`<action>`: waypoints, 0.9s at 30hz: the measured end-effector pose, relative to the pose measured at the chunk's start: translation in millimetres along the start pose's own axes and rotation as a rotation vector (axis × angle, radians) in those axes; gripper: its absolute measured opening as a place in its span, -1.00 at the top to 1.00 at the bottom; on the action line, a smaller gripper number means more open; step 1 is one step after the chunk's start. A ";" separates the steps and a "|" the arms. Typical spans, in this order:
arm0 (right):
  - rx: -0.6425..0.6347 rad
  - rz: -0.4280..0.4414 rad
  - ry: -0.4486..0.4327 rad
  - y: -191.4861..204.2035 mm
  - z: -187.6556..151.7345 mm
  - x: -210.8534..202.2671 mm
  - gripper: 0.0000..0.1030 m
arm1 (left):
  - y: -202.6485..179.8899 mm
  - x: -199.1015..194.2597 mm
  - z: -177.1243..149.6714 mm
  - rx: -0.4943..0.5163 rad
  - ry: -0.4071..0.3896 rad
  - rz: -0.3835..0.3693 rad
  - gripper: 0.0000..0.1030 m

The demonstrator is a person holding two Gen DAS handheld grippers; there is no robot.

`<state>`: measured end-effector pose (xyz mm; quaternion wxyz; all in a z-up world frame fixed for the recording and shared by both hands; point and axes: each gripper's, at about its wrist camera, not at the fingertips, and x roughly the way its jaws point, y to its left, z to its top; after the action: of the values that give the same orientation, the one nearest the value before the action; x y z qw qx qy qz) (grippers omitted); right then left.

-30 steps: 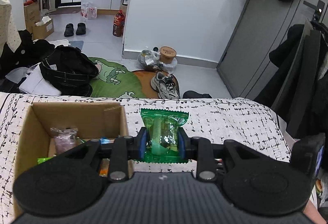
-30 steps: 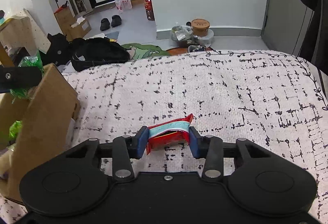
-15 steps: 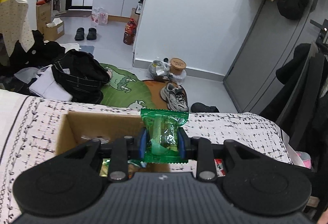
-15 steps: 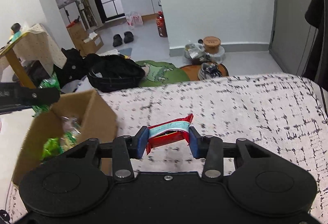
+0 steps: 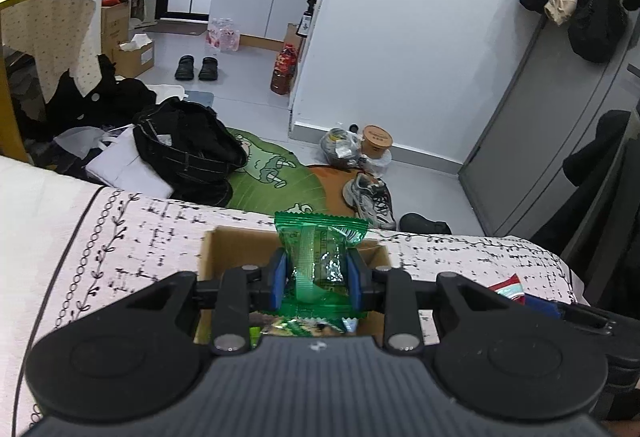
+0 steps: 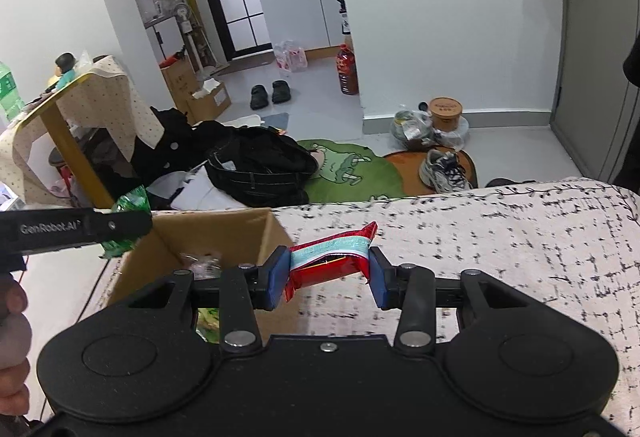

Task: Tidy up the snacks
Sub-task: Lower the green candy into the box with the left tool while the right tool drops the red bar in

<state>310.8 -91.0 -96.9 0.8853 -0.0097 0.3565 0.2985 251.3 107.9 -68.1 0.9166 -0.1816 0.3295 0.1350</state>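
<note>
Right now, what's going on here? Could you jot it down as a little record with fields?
Surface: patterned bedspread
Container: open cardboard box on the bedspread, some snacks already inside
Left gripper: clamped on a green snack packet, held above the box
Right gripper: clamped on a red snack packet, just right of the box
Person: a hand shows at the right view's left edge

A bed (image 6: 520, 237) under a pale spread printed with black marks and a vine border carries an open cardboard box (image 6: 224, 233) near its far edge, with snack packets (image 5: 304, 327) lying inside it.
</note>
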 end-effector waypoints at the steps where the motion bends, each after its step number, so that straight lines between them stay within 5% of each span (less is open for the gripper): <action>1: -0.002 0.004 -0.001 3.2 0.8 1.1 0.20 | 3.9 -0.2 0.3 -0.003 0.001 0.003 0.42; 15: -0.027 0.052 -0.014 43.2 1.9 13.6 0.20 | 43.8 -0.9 -2.7 -0.035 0.035 0.024 0.41; 27: -0.017 0.103 0.021 60.4 -5.5 15.5 0.18 | 63.1 -6.2 -5.3 -0.063 0.009 0.011 0.02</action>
<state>283.7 -34.6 -99.1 0.8648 -0.0019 0.3633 0.3465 220.6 161.5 -83.2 0.9082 -0.2093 0.3300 0.1496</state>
